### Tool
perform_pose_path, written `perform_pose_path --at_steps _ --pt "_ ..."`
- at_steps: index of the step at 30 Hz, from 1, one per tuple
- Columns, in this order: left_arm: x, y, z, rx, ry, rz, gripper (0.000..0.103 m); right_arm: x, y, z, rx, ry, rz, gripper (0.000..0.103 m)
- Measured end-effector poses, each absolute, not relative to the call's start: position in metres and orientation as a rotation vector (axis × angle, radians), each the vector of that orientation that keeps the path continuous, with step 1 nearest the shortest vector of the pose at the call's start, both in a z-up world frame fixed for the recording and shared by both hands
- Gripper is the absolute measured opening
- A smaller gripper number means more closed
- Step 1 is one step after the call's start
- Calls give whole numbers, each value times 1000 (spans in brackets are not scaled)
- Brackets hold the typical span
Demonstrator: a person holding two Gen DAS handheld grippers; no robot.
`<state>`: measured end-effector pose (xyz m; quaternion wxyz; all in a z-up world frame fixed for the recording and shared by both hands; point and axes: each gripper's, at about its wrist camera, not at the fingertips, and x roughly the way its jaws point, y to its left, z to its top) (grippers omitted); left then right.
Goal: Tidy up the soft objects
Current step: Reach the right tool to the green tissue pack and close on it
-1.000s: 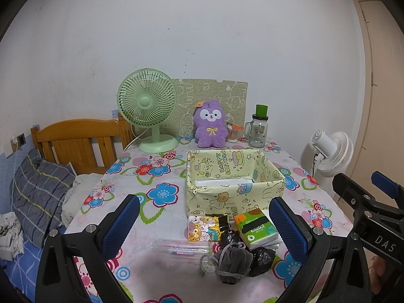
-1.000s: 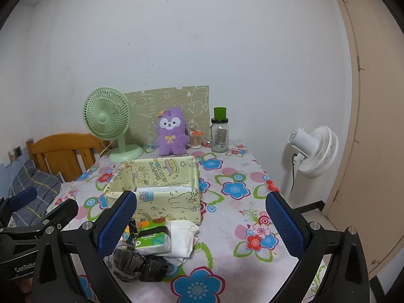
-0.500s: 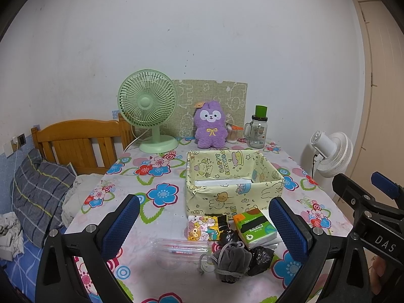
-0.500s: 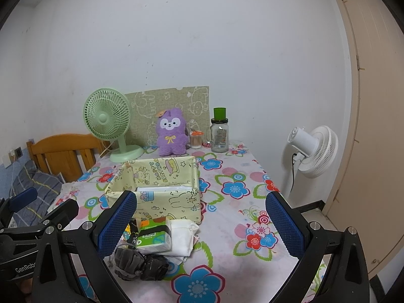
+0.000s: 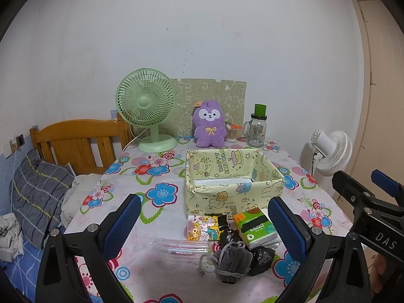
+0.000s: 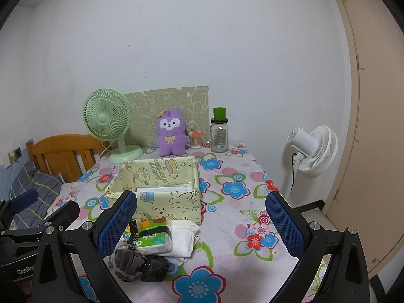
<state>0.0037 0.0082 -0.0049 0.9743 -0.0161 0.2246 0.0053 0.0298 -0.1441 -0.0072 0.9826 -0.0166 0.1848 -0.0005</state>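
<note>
A yellow cartoon-print box (image 5: 232, 184) (image 6: 154, 189) stands mid-table with a white item inside. In front of it lie a green tissue pack (image 5: 253, 227) (image 6: 152, 236), a cartoon snack packet (image 5: 202, 227), a grey drawstring pouch (image 5: 233, 258) (image 6: 127, 261), a black crumpled bag (image 5: 262, 255) (image 6: 154, 265), a clear zip bag (image 5: 180, 248) and a white cloth bag (image 6: 183, 237). A purple plush (image 5: 209, 123) (image 6: 171, 132) sits at the back. My left gripper (image 5: 202, 227) is open and empty above the pile. My right gripper (image 6: 200, 222) is open and empty, to the pile's right.
A green desk fan (image 5: 146, 106), a glass jar with green lid (image 5: 258, 128), a cotton-swab tub (image 5: 231, 132) and a patterned board (image 5: 209, 93) line the back edge. A wooden headboard (image 5: 75, 141) and bedding are left; a white floor fan (image 5: 330, 151) and door are right.
Both grippers have drifted very slightly; the view shifts a little. Nothing on the table has moved and both grippers stay open.
</note>
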Motion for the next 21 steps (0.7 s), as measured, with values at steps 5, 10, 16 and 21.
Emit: perform_pose_path --at_steps 5,10,16,21 --pt "12 11 -6 -36 460 15 101 36 -140 -7 -35 377 -4 103" --pt "24 14 -16 -42 485 19 100 49 -138 -14 -25 398 -8 103" --pt "40 14 -32 -32 537 19 99 63 -134 -25 -27 428 -11 103" --pt "53 15 -49 -41 581 15 99 78 -128 -39 -31 468 3 102"
